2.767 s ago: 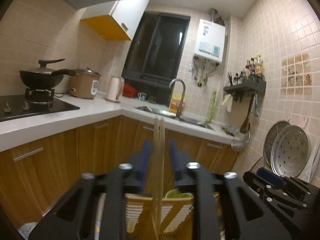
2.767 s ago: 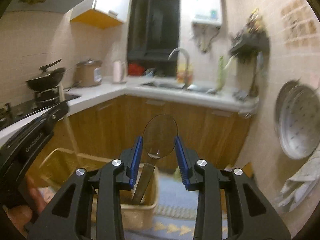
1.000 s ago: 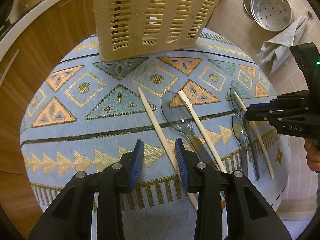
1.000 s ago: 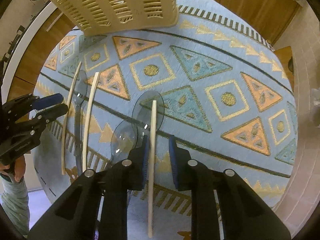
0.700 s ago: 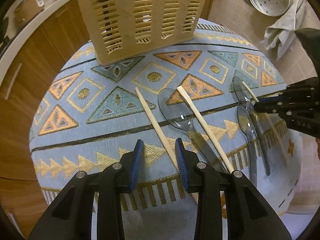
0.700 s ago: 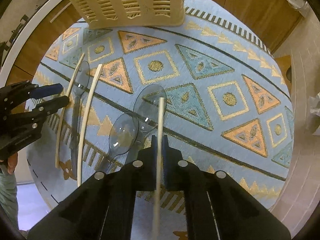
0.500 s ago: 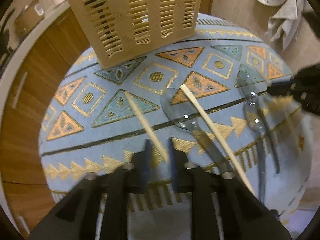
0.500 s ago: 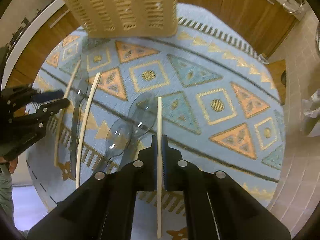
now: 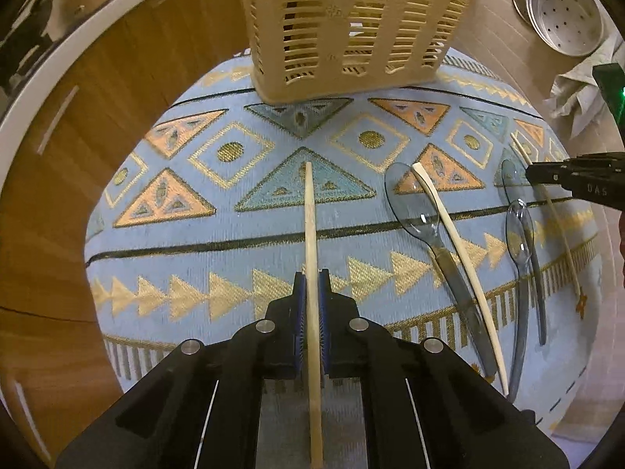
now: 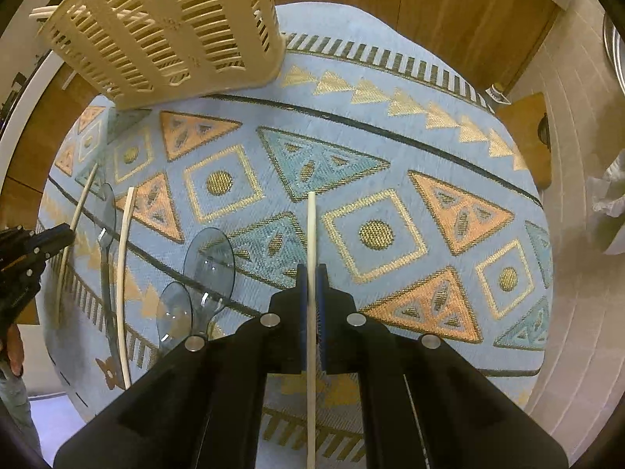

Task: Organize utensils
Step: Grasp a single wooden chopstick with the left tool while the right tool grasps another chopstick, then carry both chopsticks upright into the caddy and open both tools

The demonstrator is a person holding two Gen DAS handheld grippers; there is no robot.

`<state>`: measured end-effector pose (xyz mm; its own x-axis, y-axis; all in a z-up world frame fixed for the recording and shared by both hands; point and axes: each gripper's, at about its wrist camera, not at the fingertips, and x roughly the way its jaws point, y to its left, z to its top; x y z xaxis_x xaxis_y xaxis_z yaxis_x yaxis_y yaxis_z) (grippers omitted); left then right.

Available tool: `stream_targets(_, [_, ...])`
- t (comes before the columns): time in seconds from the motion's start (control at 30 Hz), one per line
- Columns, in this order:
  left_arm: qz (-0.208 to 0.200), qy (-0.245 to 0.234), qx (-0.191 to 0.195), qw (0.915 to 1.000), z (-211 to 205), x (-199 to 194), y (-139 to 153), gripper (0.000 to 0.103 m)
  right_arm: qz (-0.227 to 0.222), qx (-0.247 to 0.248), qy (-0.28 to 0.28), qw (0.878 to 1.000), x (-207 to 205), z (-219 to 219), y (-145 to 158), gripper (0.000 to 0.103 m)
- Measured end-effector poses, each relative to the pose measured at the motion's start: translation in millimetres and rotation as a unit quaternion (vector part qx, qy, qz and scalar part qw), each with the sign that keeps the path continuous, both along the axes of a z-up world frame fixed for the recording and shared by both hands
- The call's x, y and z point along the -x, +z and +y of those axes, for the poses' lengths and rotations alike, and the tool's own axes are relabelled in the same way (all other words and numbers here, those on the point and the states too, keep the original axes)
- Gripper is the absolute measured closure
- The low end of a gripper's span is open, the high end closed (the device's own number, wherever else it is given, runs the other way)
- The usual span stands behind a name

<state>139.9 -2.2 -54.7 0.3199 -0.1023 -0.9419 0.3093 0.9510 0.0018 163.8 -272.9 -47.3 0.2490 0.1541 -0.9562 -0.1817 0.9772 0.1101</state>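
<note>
chopsticks in both tools — my left gripper (image 9: 311,289) clamps one chopstick (image 9: 310,226), my right gripper (image 10: 311,285) another (image 10: 311,230). basket (image 9: 351,27) at 12 o'clock awaits; three spoons and two sticks left on the mat (image 9: 234,258).

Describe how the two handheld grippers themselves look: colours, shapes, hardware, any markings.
Both are matte black, angular plastic frames. The left gripper and right gripper each carry two narrow fingers lined with blue ribbed pads, silver round bolt heads on the linkages, and thin white lines on the body. Seen from the left wrist camera, the right gripper shows white "DAS" lettering and a green light. No cables or sleeves are visible.
</note>
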Motion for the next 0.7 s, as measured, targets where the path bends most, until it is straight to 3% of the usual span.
stream_targets(0.2, [0.009,-0.021,-0.014,0.9996,-8,-25,0,0.093,0.003,0.015,0.012,1.0,-1,10,-1,0.099])
stream_targets(0.47, [0.06,-0.061,-0.046,0.9953,-18,-44,-2,0.094,0.025,0.019,0.027,0.999,-2,12,-1,0.099])
stream_targets(0.57, [0.056,-0.067,-0.066,0.994,-24,-45,-2,0.098,0.022,0.016,0.028,0.999,-3,10,-1,0.1])
stream_targets(0.7, [0.034,-0.063,-0.06,0.9957,-35,-46,-2,0.099,0.014,0.013,0.028,0.999,-2,7,-1,0.1])
